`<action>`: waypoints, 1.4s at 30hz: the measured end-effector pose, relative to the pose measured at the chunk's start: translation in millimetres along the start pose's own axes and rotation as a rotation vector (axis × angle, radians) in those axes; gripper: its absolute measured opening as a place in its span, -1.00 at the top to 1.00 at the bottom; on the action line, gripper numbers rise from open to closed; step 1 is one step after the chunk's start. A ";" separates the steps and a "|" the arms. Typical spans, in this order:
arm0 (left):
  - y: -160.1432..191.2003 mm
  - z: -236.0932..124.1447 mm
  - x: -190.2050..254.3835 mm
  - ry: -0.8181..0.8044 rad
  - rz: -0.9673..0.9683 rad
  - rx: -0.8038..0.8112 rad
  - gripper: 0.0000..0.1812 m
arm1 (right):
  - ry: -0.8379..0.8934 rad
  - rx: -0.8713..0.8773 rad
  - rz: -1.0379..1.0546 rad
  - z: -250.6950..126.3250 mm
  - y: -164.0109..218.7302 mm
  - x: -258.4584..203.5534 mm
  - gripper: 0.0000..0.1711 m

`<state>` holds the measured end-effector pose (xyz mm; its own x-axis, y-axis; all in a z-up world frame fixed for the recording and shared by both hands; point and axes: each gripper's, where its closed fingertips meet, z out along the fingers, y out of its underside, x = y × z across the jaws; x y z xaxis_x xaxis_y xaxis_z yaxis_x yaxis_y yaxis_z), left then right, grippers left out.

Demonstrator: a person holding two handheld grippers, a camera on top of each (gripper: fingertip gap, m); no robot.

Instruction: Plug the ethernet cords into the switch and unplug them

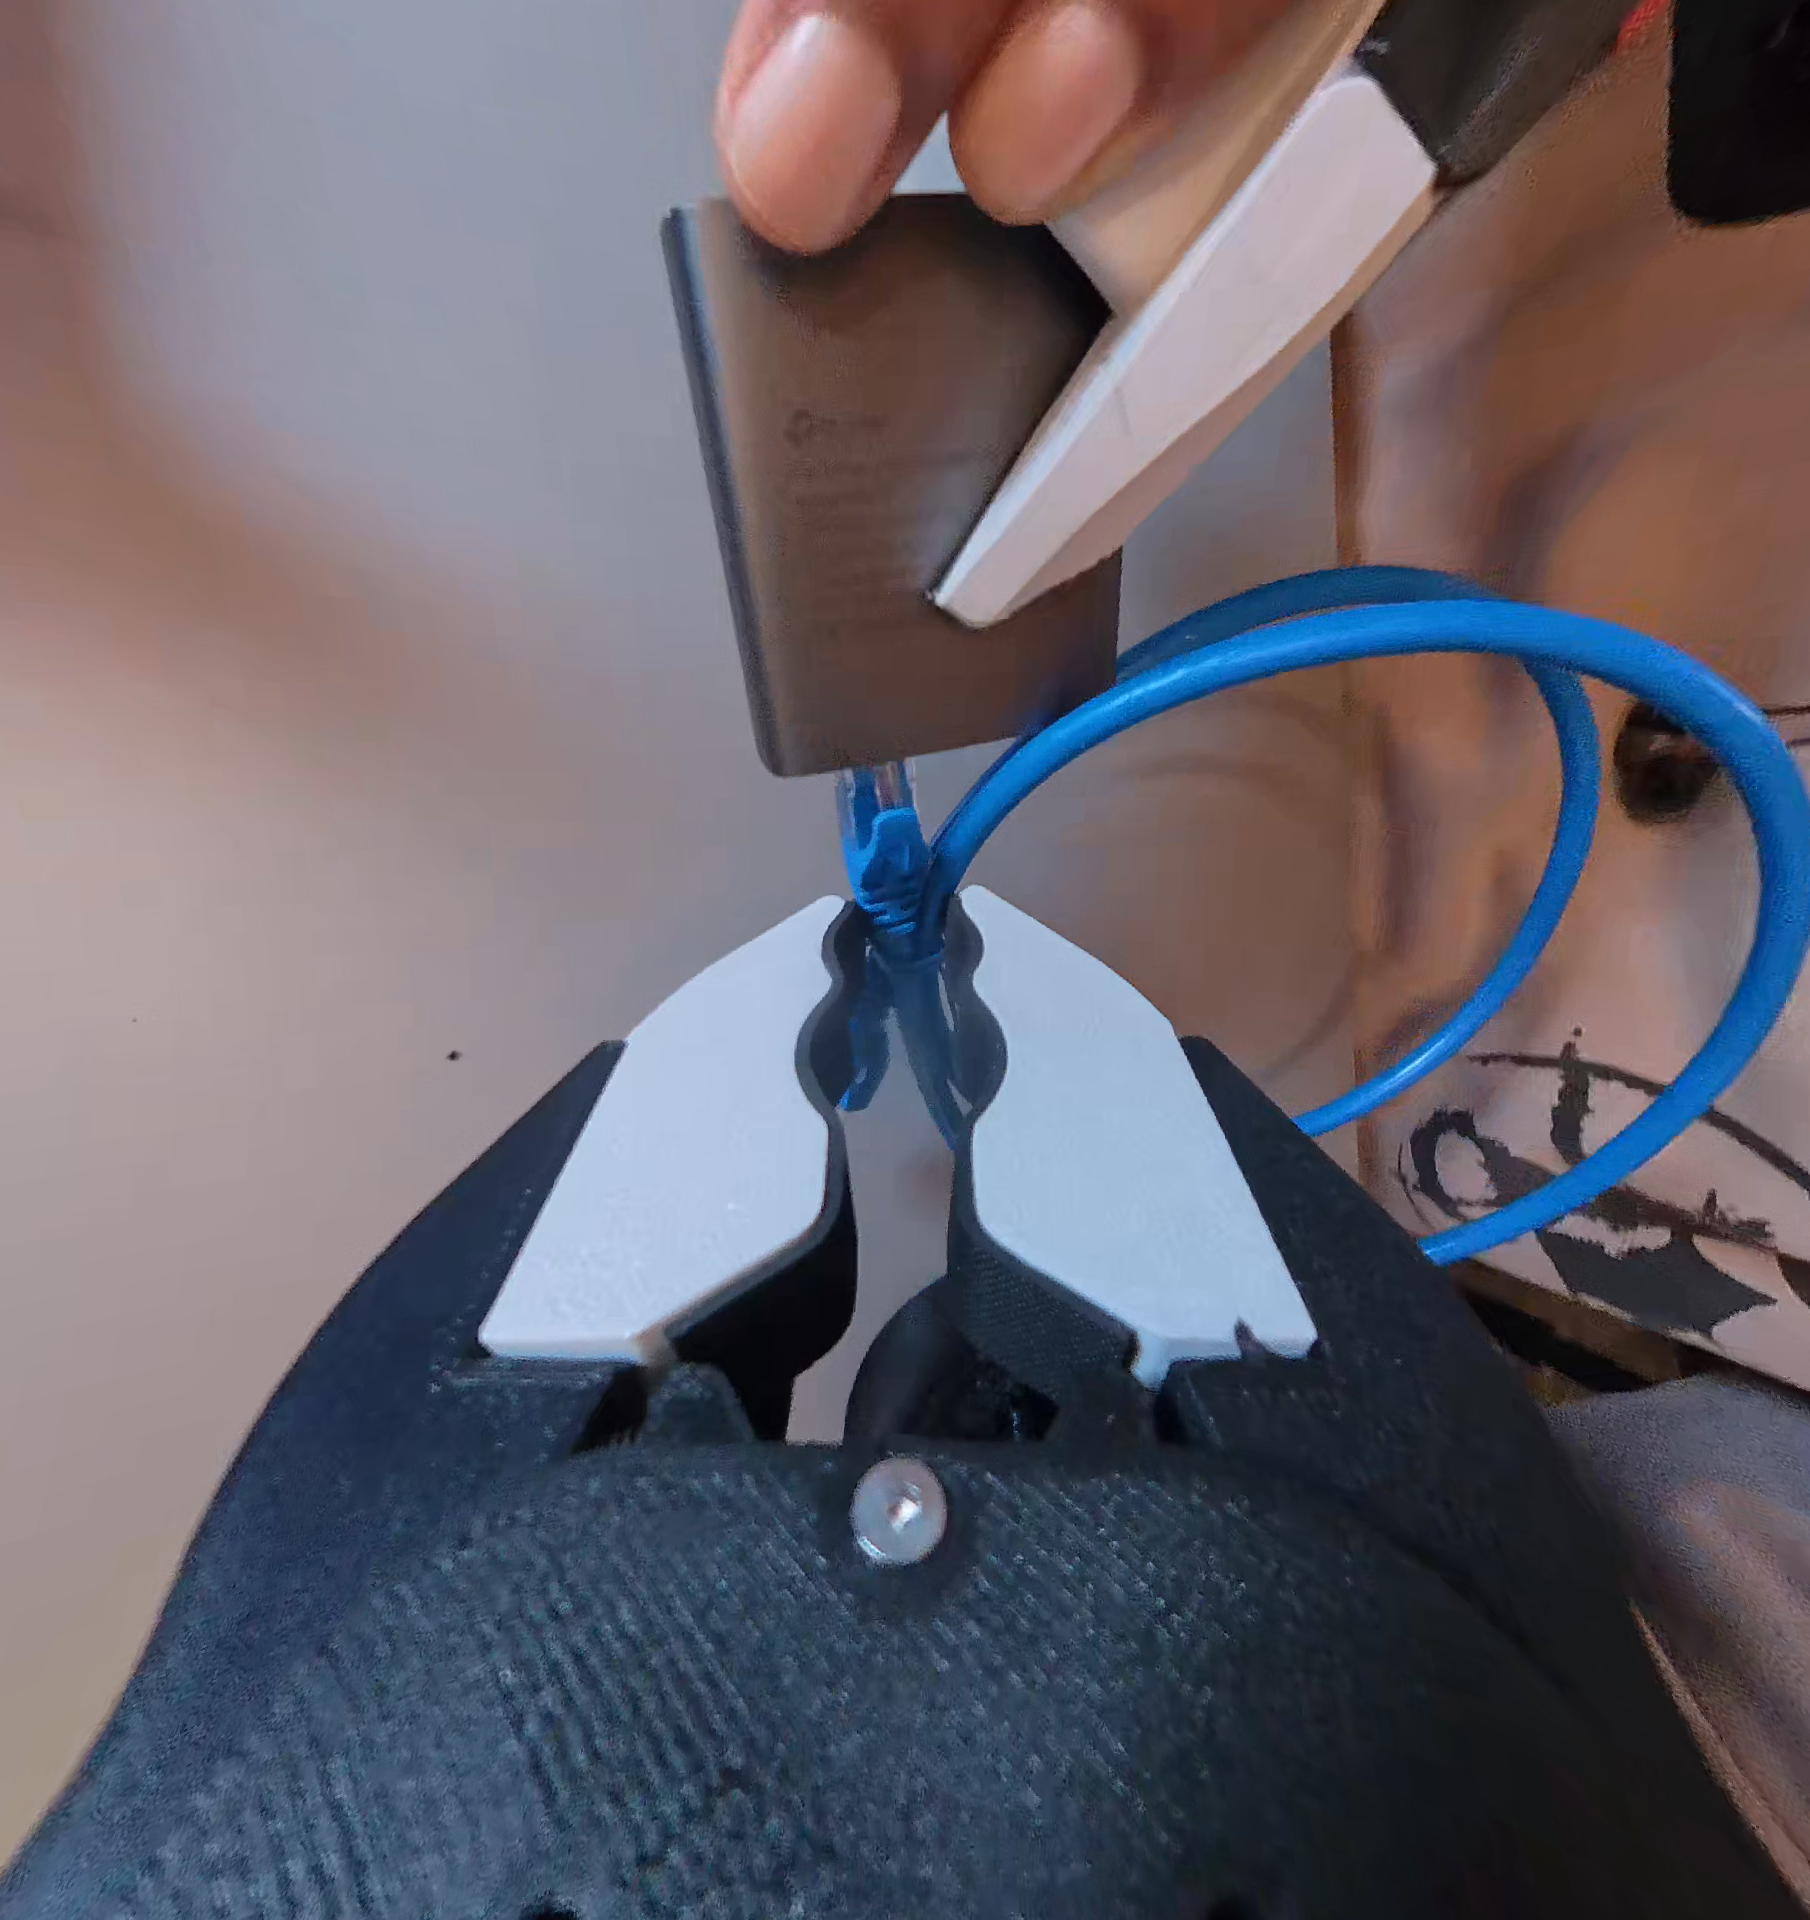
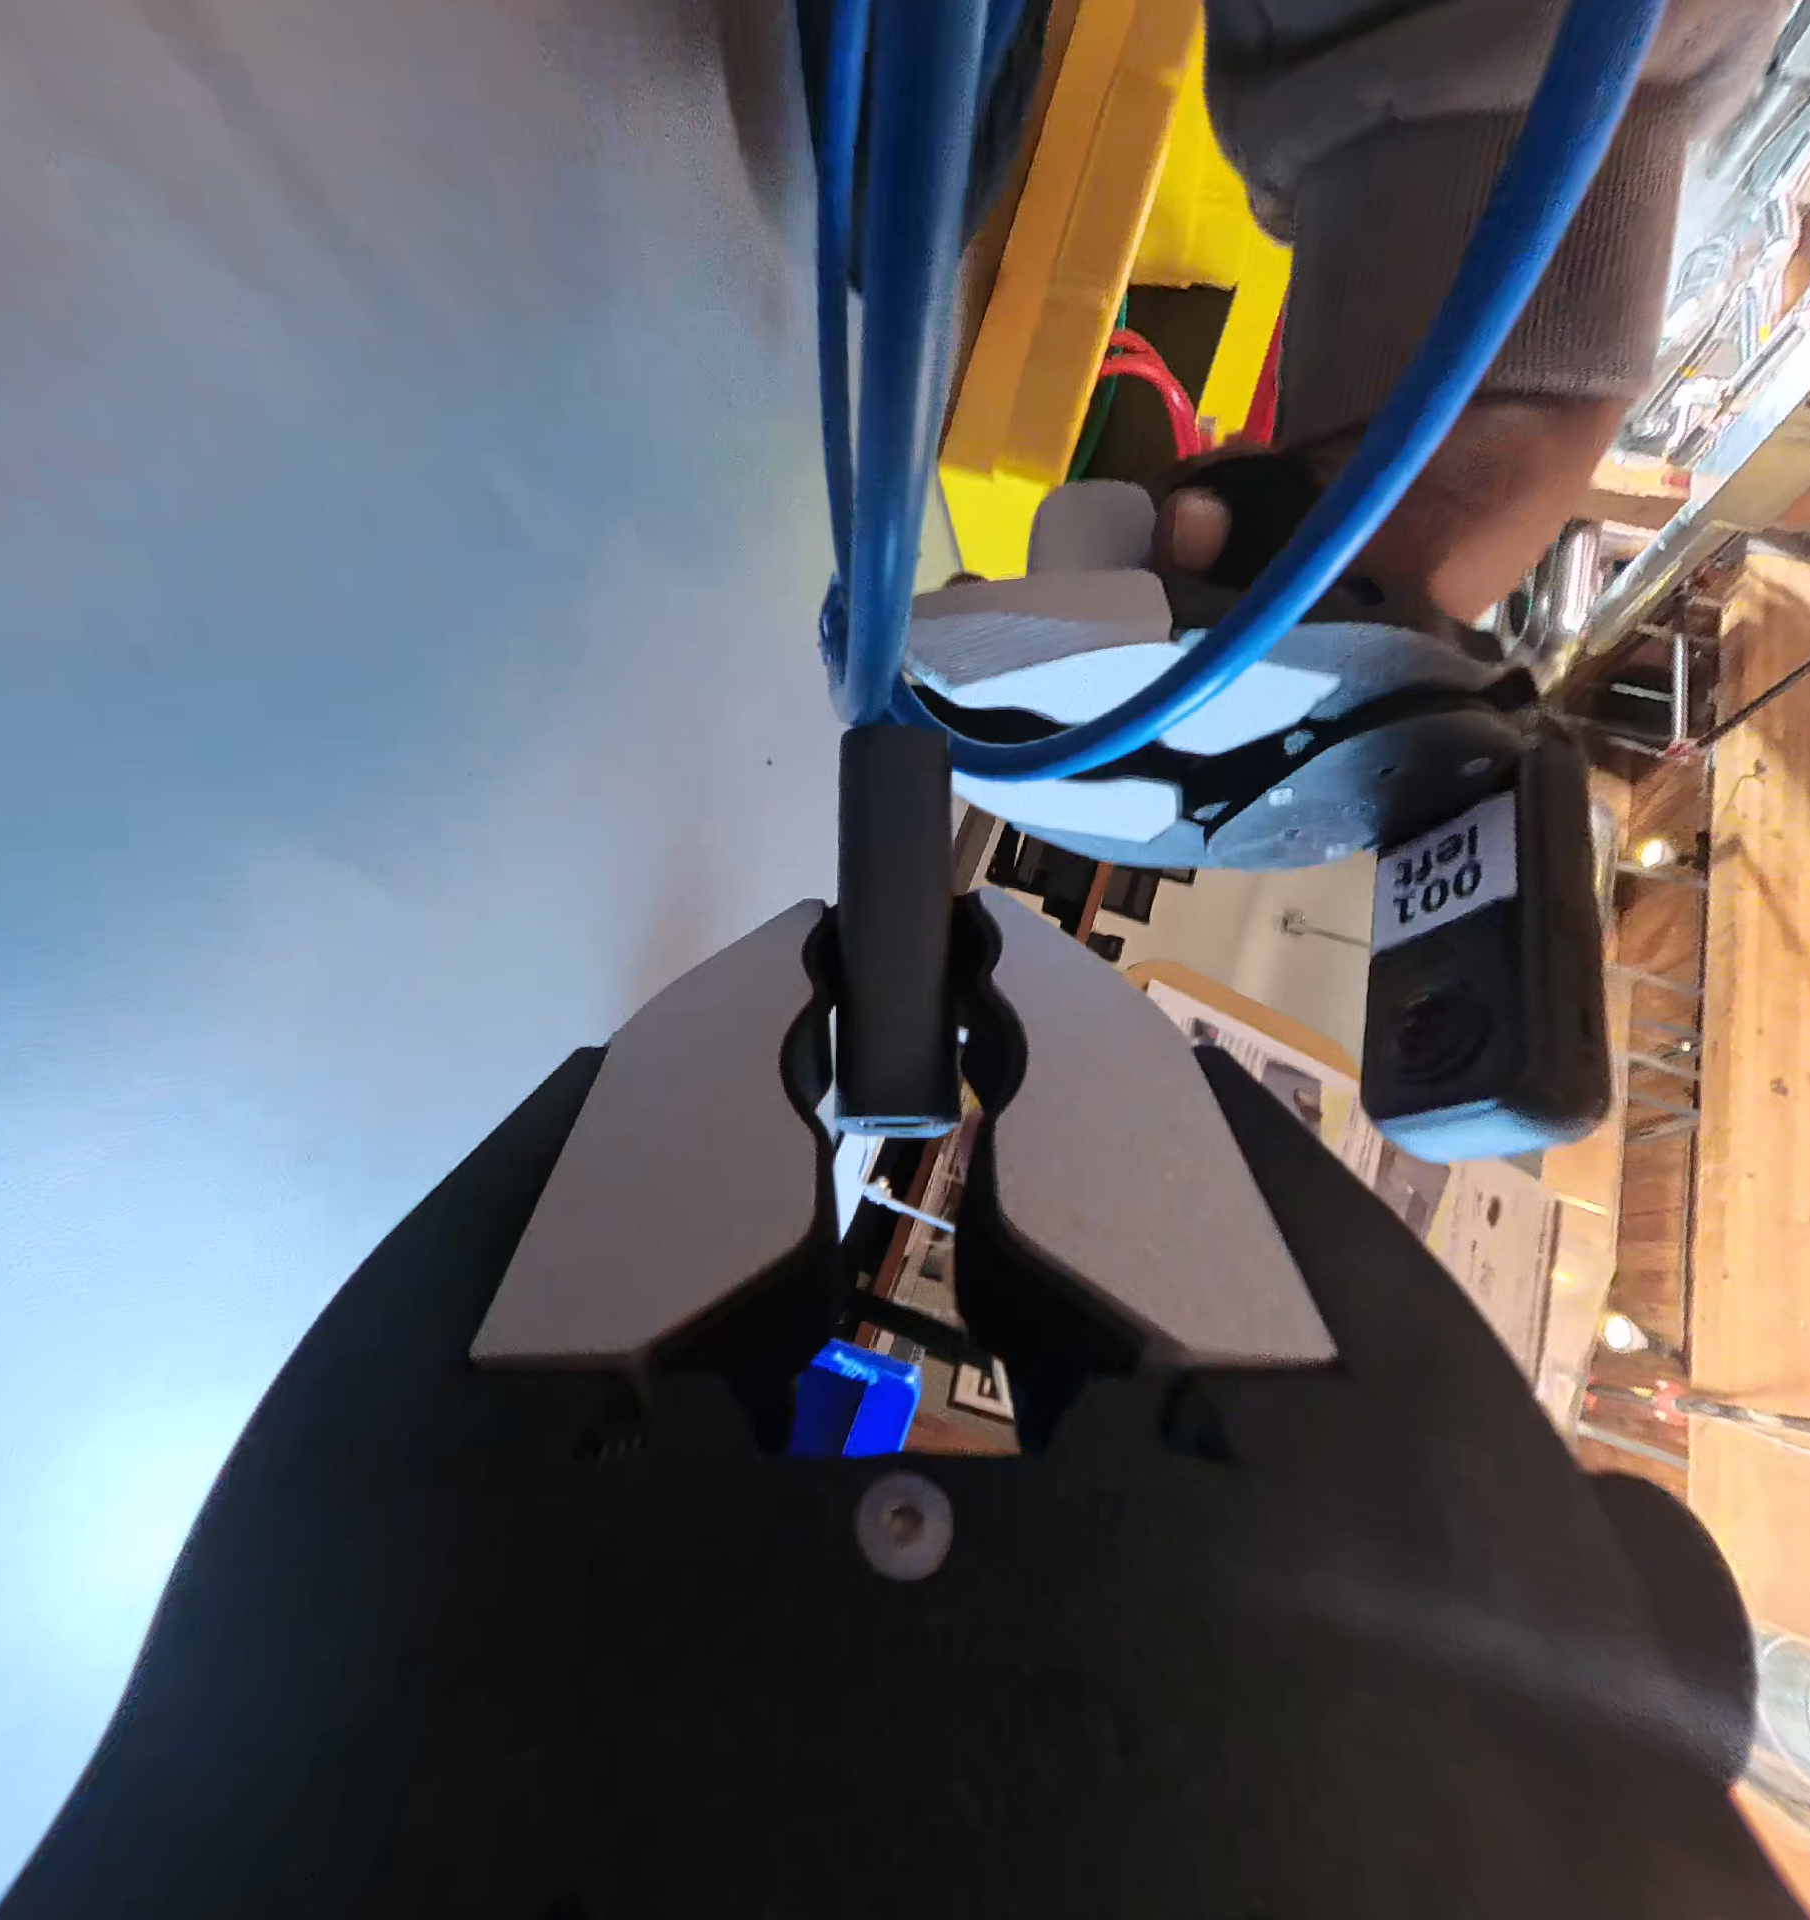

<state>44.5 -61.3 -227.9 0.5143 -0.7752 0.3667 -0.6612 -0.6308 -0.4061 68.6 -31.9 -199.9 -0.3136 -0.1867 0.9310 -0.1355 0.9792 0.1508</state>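
Both tools are held up in the air, with no worktop in view. The left gripper (image 1: 901,925) has its fingers pinching the blue ethernet cord (image 1: 1701,748) at the boot just behind its plug (image 1: 875,790). The plug points to twelve o'clock, its clear tip inside a port on the lower edge of the dark switch (image 1: 880,499), directly ahead of the fingers. How deeply it sits I cannot tell. The switch's long axis runs in line with the plug. The right gripper (image 2: 896,935) pinches the switch's far end, its white finger (image 1: 1181,405) entering from one o'clock. Beyond, a yellow bin (image 2: 1077,260) appears to hold red wires (image 2: 1150,384).
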 end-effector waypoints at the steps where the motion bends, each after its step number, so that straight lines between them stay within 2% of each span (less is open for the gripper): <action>1: 1.4 0.5 3.6 0.004 0.022 -0.030 0.84 | -0.002 0.016 -0.009 -1.0 -4.9 0.9 0.75; 3: 1.2 0.0 10.4 0.001 0.072 -0.060 0.84 | -0.009 0.047 -0.007 -3.8 -11.6 2.6 0.75; 8: -8.3 -1.2 27.3 0.046 0.122 0.037 0.85 | -0.028 0.085 0.054 -16.8 -15.8 8.5 0.75; 13: -3.4 15.2 50.2 0.098 0.194 0.040 0.85 | -0.143 0.171 0.103 -24.4 -36.9 -0.3 0.75; 18: -9.2 11.0 59.7 0.152 0.160 0.213 0.84 | -0.195 0.204 0.221 -32.5 -42.3 5.0 0.75; 22: -20.4 -8.7 63.9 0.155 0.119 0.377 0.84 | -0.142 0.155 0.279 -33.5 -24.6 19.6 0.73; 30: -21.6 -5.4 67.2 0.111 0.138 0.361 0.85 | -0.178 0.071 0.191 -22.6 -19.7 20.5 0.75; 34: -16.1 2.3 75.5 0.122 0.168 0.323 0.85 | -0.205 0.124 0.151 -22.2 -34.4 16.1 0.76; 37: -14.3 -1.7 79.7 0.144 0.178 0.341 0.84 | -0.225 0.149 0.199 -22.1 -37.6 18.5 0.75; 42: -23.2 -38.3 42.5 -0.090 0.150 0.583 0.82 | -0.113 0.007 0.285 -12.5 3.4 38.7 0.75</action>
<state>60.7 -78.4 -170.8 0.4996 -0.8409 0.2081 -0.3355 -0.4093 -0.8485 67.8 -34.8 -159.3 -0.4427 0.0877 0.8924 -0.0335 0.9929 -0.1142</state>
